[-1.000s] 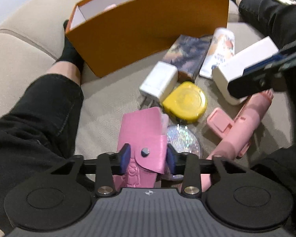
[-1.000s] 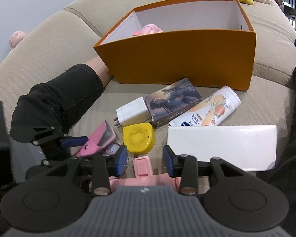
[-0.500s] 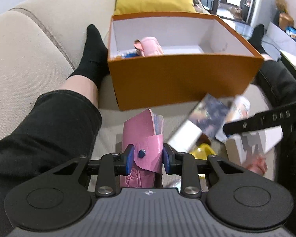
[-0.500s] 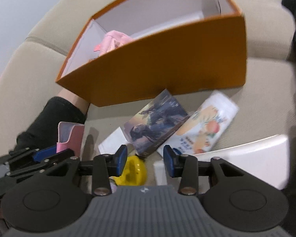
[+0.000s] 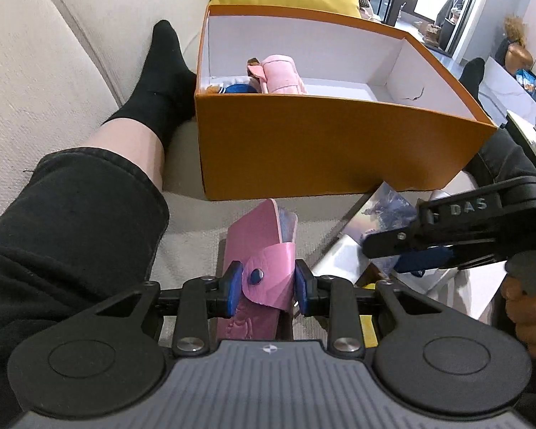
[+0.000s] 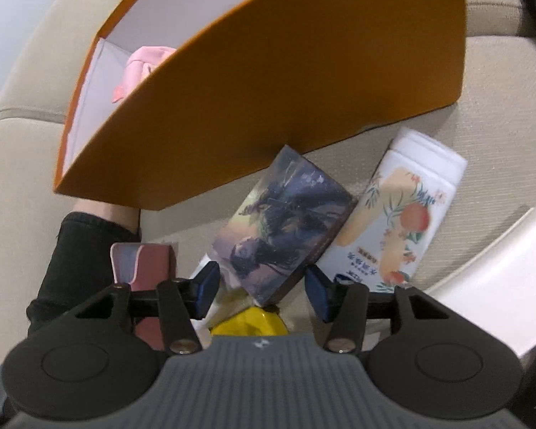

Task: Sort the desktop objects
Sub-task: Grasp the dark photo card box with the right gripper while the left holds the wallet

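left gripper (image 5: 266, 287) is clamped on the pink card wallet (image 5: 259, 268) — blue pads pressing both sides just by its snap flap, wallet standing upright off the sofa (image 5: 35, 82). straight ahead sits the orange box (image 5: 339, 150), open-topped, with a pink plush toy (image 5: 280, 75) and something blue tucked in its near left corner. a leg in black trousers (image 5: 71, 221) and a black sock (image 5: 164, 71) lie beside the box.

over to the right gripper (image 6: 262, 289) — its jaws are opening, pads clear of everything, nothing pinched between them. it hovers over the pile in front of the box: an illustrated card box (image 6: 286, 225) lies tilted with one corner under the orange wall, a white bottle with a peach print (image 6: 396, 221) just beside it and touching, a yellow object (image 6: 250, 321) peeking out below, and a long white box (image 6: 500, 279) at the right edge.
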A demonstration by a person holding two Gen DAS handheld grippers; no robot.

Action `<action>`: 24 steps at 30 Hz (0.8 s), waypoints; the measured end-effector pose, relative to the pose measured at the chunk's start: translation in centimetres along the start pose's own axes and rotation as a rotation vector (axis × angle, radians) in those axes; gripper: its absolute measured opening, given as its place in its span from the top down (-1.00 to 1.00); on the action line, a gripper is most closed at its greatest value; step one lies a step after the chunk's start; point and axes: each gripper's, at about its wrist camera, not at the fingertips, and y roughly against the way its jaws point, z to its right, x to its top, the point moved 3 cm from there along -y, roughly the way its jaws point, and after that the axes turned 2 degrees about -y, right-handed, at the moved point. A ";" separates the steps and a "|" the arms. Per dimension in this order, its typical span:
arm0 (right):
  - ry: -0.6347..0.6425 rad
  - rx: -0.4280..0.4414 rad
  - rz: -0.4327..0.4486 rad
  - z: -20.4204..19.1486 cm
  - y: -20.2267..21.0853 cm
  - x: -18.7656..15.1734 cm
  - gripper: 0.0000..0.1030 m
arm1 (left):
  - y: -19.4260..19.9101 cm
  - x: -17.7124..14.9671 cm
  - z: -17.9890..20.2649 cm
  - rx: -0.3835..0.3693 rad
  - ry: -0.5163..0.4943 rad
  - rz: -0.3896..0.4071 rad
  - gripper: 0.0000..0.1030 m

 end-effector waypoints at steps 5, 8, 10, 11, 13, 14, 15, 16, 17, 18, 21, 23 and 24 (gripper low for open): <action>-0.096 0.007 0.017 -0.1 -0.9 0.1 -0.21 | -0.1 -0.1 -0.1 -0.013 0.003 0.000 0.33; -0.228 -0.007 0.073 0.9 -0.2 -0.1 0.04 | 0.0 -0.1 -0.2 -0.020 0.011 0.003 0.32; -0.280 -0.008 0.094 1.2 -0.2 -0.2 0.02 | 0.0 -0.1 -0.3 -0.024 0.014 0.005 0.32; -0.279 -0.015 0.096 1.0 -0.4 -0.2 -0.03 | -0.1 -0.2 -0.3 -0.025 0.014 0.005 0.32; -0.284 -0.007 0.107 0.5 -0.7 -0.2 -0.31 | -0.1 -0.2 -0.3 -0.025 0.014 0.007 0.32; -0.297 -0.003 0.117 0.3 -0.9 -0.2 -0.38 | -0.1 -0.2 -0.3 -0.025 0.013 0.008 0.32; -0.306 0.010 0.129 0.1 -1.2 -0.3 -0.53 | -0.1 -0.2 -0.4 -0.026 0.015 0.009 0.32; -0.311 0.014 0.143 0.0 -1.5 -0.3 -0.60 | 0.0 -0.2 -0.4 -0.027 0.017 0.010 0.32; -0.317 0.012 0.154 -0.2 -1.6 -0.4 -0.62 | 0.0 -0.3 -0.4 -0.029 0.020 0.012 0.32; -0.321 0.008 0.162 -0.3 -1.7 -0.4 -0.63 | 0.0 -0.3 -0.6 -0.030 0.024 0.013 0.32; -0.331 -0.010 0.172 -0.3 -1.4 -0.6 -0.32 | 0.2 -0.4 -0.7 -0.034 0.033 0.019 0.32; -0.345 -0.028 0.173 0.1 -1.0 -0.8 -0.01 | 0.3 -0.6 -0.7 -0.032 0.034 0.021 0.32; -0.328 -0.020 0.174 0.1 -0.8 -0.9 0.09 | 0.3 -0.6 -0.6 -0.032 0.034 0.023 0.32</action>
